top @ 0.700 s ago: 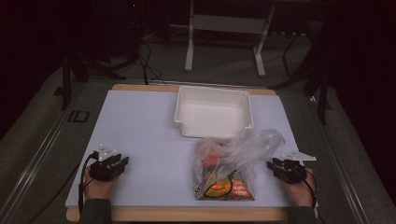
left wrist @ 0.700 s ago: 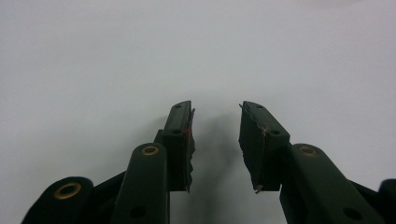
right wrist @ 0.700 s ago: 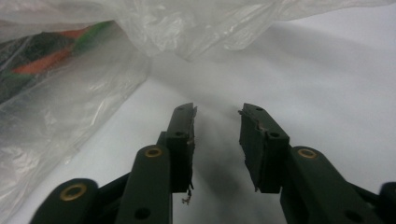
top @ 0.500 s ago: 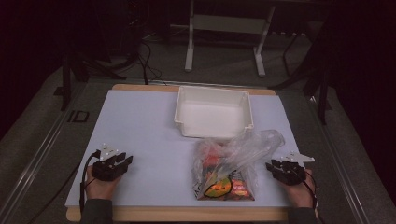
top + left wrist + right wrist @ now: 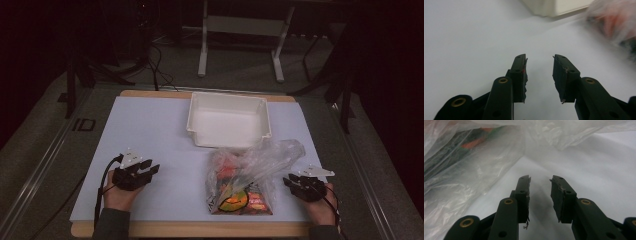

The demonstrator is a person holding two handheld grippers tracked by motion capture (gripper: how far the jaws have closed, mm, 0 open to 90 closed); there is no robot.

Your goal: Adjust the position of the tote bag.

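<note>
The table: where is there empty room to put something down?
The widest bare patch of the white table lies left of the white bin, beyond the left gripper. A smaller bare strip runs between that gripper and the plastic bag of snacks. It is crowded at the right: the bag nearly meets the bin, and the right gripper sits beside it.

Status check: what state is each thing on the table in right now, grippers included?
Plastic bag: lying flat, crumpled, snack packets inside, not gripped.
White bin: upright, empty.
Left gripper: jaws open, nothing between them, apart from the bag.
Right gripper: jaws open, nothing between them, close beside the bag.
</note>
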